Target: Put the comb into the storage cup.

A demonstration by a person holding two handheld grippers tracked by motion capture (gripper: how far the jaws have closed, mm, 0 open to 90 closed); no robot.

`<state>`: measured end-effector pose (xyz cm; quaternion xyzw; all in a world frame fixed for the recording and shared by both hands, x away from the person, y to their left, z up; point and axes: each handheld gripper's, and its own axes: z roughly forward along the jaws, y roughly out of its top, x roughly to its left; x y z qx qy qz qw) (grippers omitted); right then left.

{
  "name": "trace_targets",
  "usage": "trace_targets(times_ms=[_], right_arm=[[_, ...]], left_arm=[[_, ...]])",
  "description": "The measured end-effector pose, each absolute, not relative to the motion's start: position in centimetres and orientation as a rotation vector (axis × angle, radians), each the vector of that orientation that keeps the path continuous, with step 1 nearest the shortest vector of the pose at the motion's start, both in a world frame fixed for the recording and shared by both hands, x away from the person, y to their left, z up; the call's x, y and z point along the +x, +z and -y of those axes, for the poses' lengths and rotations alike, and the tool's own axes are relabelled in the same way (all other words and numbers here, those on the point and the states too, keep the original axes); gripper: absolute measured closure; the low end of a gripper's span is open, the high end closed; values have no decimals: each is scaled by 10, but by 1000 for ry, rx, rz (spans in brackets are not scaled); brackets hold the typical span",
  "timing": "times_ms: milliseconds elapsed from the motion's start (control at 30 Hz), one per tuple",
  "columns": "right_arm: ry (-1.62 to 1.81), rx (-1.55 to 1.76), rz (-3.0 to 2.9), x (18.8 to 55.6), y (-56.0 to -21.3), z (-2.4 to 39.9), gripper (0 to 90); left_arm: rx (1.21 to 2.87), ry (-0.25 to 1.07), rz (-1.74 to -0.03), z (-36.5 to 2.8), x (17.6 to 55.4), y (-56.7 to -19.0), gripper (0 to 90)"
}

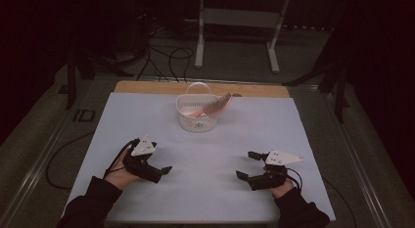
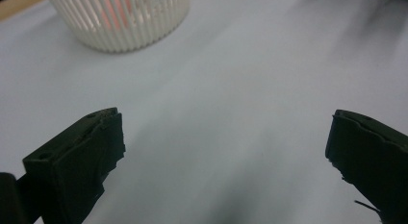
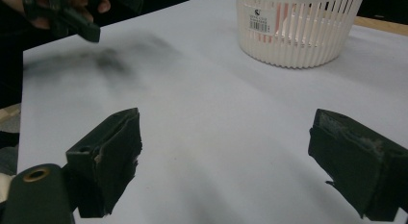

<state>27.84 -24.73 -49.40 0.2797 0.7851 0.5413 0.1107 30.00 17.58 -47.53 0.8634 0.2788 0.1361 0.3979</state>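
A small white slatted basket (image 1: 196,119) stands at the far middle of the white sheet, with a pink comb (image 1: 214,106) leaning out of it over the right rim. My left gripper (image 1: 165,171) rests low at the near left, open and empty. At the near right my right gripper (image 1: 247,164) is open too, nothing between its jaws. The left gripper view has the basket (image 2: 120,19) at the top left, pink showing through its slats, beyond my wide-apart jaws. In the right gripper view the basket (image 3: 298,27) sits top right, and the other hand's gripper (image 3: 72,17) top left.
The white sheet (image 1: 205,149) covers most of a wooden table (image 1: 147,87), whose bare strip shows at the far edge. Cables (image 1: 166,57) and a white metal stand (image 1: 240,22) lie on the floor beyond. A black cable (image 1: 63,154) trails off the table's left side.
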Motion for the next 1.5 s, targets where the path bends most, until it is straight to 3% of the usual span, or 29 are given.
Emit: trace_targets(times_ms=[933, 1500], right_arm=[[1580, 819, -2306, 278, -495, 248, 111], [1569, 815, -2310, 279, -497, 248, 111]], left_arm=[[2151, 382, -972, -237, 250, -507, 1], [2159, 382, -947, -238, 246, -512, 1]])
